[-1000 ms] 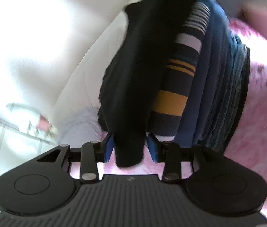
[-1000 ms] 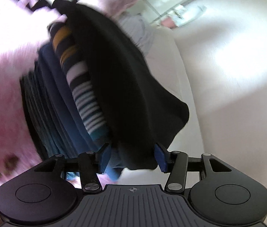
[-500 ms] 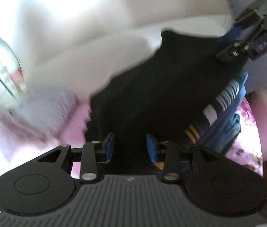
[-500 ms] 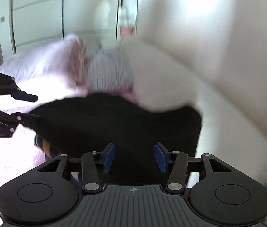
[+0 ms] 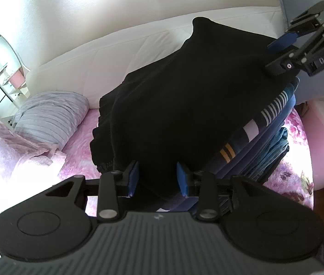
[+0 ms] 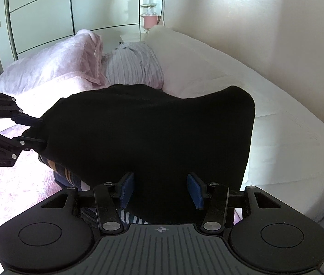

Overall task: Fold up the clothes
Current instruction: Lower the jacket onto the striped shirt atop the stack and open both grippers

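So both tools are on the same black garment [image 5: 185, 105], which sits draped on top of a stack of folded clothes [image 5: 263, 146] on the bed. In the left wrist view, the left tool [image 5: 157, 178] has its blue pads [image 5: 134, 176] parted a fair way with the near hem of the black fabric bunched between them. Whether they're actually pinching it or just straddling it, I can't tell. The right tool [image 5: 283, 45] shows up at about 2 o'clock in that view, fingers at the far corner of the garment.

Right wrist view is the same story from the other end: the right tool [image 6: 160, 191] has its pads [image 6: 196, 190] set wide apart with black cloth filling the gap, and the grip isn't clear there either. The left tool [image 6: 33, 131] comes in at 9 o'clock, its two fingers stuck into the edge of the fabric.

Under the black piece you can see a navy top with white and orange stripes [image 5: 249, 135], and darker blue folded stuff below that. The pile is on a pink floral bedspread [image 5: 79, 149]. A grey striped pillow [image 5: 51, 114] is at 9 o'clock of the stack, with a pale pink fluffy blanket [image 6: 54, 66] just beside it. A white padded headboard [image 6: 230, 68] runs behind, at 12 to 3 o'clock in the right view.
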Demonstrator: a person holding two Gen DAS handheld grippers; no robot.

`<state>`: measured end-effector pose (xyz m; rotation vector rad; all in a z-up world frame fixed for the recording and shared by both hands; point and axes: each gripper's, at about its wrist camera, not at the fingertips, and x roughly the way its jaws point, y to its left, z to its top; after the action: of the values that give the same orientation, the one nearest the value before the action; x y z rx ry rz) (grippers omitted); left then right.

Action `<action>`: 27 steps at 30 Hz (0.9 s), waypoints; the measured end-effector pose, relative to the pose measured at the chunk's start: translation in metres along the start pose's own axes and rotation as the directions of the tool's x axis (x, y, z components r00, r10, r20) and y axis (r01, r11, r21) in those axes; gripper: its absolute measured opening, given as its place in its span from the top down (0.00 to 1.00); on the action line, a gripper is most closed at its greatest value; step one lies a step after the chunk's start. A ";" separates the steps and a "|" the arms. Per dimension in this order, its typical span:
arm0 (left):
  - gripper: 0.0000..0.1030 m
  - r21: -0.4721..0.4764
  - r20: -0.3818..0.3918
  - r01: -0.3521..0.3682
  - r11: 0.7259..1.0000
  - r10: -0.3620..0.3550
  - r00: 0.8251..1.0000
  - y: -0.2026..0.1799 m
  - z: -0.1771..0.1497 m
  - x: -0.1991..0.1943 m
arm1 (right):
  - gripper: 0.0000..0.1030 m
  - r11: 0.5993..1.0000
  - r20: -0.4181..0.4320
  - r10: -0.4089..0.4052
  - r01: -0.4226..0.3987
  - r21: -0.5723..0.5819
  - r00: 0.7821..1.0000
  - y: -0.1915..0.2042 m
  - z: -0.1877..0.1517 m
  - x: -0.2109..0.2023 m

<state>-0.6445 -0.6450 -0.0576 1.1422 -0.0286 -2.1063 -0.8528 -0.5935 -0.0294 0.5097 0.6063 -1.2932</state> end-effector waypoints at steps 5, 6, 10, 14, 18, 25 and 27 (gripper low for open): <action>0.57 -0.044 -0.002 -0.010 0.999 0.010 1.000 -0.002 0.003 -0.008 | 0.38 1.000 0.018 -0.014 0.014 0.003 1.000 0.003 -0.003 0.001; 0.57 -0.056 -0.002 -0.013 0.998 0.012 1.000 -0.003 0.003 -0.010 | 0.37 1.000 0.026 -0.019 0.019 0.007 0.999 0.004 -0.004 -0.001; 0.54 -0.133 -0.002 -0.023 0.991 0.023 1.000 -0.005 0.005 -0.016 | 0.36 0.999 0.050 -0.036 0.035 0.023 0.998 0.008 -0.009 -0.010; 0.44 -0.195 0.010 -0.029 0.980 0.031 0.999 -0.005 0.007 -0.027 | 0.36 0.998 0.074 -0.043 0.041 0.037 0.996 0.007 -0.013 -0.016; 0.42 -0.225 0.005 -0.023 0.974 0.025 1.000 -0.006 0.006 -0.037 | 0.35 0.996 0.084 -0.053 0.047 0.070 0.995 0.008 -0.022 -0.023; 0.36 -0.279 0.017 0.007 0.960 -0.003 1.000 -0.009 -0.003 -0.055 | 0.35 0.981 0.063 -0.080 0.068 0.179 0.995 0.018 -0.046 -0.046; 0.35 -0.281 0.018 0.017 0.960 -0.012 1.000 -0.010 -0.008 -0.059 | 0.35 0.974 0.052 -0.100 0.087 0.211 0.994 0.024 -0.054 -0.055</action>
<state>-0.6239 -0.5992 -0.0235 0.9563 0.2648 -2.0534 -0.8453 -0.5127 -0.0322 0.6162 0.4494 -1.4659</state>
